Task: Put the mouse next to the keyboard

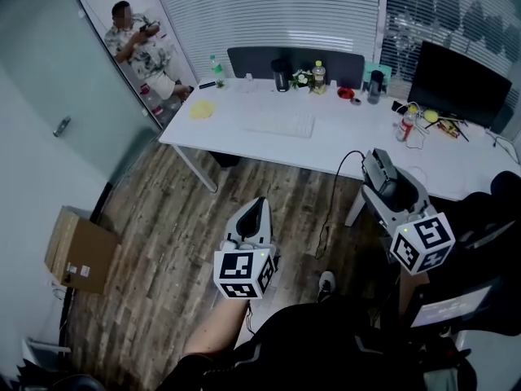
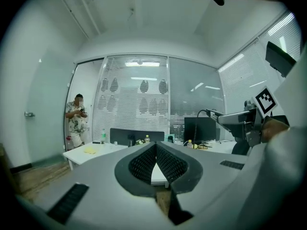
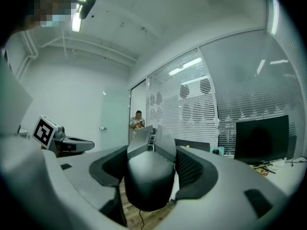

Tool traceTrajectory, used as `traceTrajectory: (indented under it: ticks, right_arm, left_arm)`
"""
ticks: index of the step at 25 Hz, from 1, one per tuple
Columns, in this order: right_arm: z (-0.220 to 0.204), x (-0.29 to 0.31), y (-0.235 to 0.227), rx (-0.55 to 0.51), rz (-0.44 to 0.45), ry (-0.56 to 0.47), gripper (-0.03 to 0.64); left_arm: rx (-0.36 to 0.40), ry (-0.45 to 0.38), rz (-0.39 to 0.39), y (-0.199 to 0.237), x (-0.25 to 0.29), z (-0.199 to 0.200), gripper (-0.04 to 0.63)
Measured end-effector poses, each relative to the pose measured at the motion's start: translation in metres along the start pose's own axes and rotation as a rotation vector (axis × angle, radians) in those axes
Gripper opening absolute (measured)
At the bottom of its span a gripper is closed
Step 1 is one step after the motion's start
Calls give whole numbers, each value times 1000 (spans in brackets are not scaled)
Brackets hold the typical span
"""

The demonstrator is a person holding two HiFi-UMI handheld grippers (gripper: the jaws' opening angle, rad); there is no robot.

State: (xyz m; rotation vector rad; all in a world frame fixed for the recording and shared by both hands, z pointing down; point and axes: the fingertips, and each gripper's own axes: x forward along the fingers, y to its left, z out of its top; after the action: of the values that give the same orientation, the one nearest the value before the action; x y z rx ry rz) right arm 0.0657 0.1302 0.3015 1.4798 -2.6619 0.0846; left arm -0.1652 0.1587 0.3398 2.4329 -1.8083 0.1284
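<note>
Right tongs (image 1: 381, 169) clamped on black corded mouse (image 1: 391, 189). Left tongs (image 1: 258, 205) closed, empty. White keyboard (image 1: 281, 125) on tabletop (image 1: 236, 133), well ahead of the 2 tongs. Only print: square markers on cubes (image 1: 422, 243).

In the head view the mouse (image 1: 390, 188) is mostly buried inside the right gripper (image 1: 377, 158), with only a dark sliver showing. That gripper also covers the near right corner of the table (image 1: 244, 133), whose right end runs off the picture's edge. The small things (image 1: 326, 80) along the table's far edge are too small to name surely, the keyboard (image 1: 282, 125) at the table's middle is a pale smear with no keys readable, and in the left gripper view the left gripper (image 2: 156, 147) hides the table's middle.
</note>
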Motion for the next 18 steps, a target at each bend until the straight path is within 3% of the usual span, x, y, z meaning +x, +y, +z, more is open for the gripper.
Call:
traceTrajectory:
  ticks: [13,18]
  right_arm:
    - [7,47,-81,15,36,-13,295]
    - [-3,61,-107,16,53,-1,295]
  left_arm:
    - [3,56,7,-16,93,9,29]
    - [13,60,-35,-40,134,10,29]
